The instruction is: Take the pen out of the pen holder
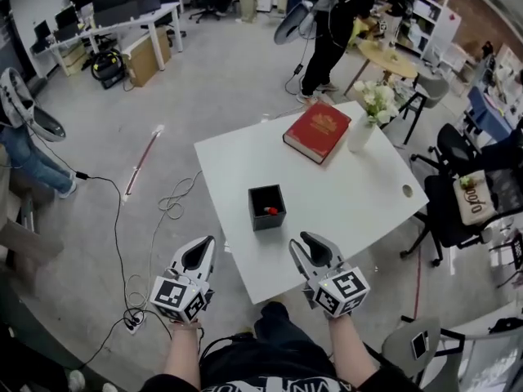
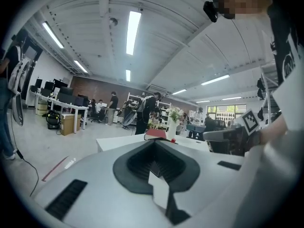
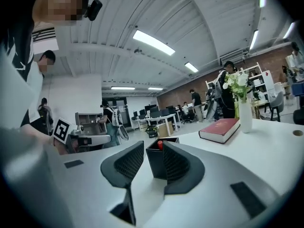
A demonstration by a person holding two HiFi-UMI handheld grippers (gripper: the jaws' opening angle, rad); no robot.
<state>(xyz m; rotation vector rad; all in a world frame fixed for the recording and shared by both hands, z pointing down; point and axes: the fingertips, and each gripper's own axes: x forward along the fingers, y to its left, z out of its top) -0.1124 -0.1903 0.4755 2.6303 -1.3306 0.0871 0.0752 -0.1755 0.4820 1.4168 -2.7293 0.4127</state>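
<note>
Right gripper (image 1: 313,243) jaws apart, left gripper (image 1: 199,253) jaws together; pen (image 1: 270,211) sits in pen holder (image 1: 266,221) mid-surface (image 1: 351,194), only its red tip showing, so come straight down, pinch the tip, probably lift vertically.

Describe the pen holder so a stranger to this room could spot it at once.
Find the white table on the open office floor. On its near half, apart from the red book and the white vase at the far edge, stands the pen holder: the only black, square, open-topped box, with a red-tipped pen inside.
</note>
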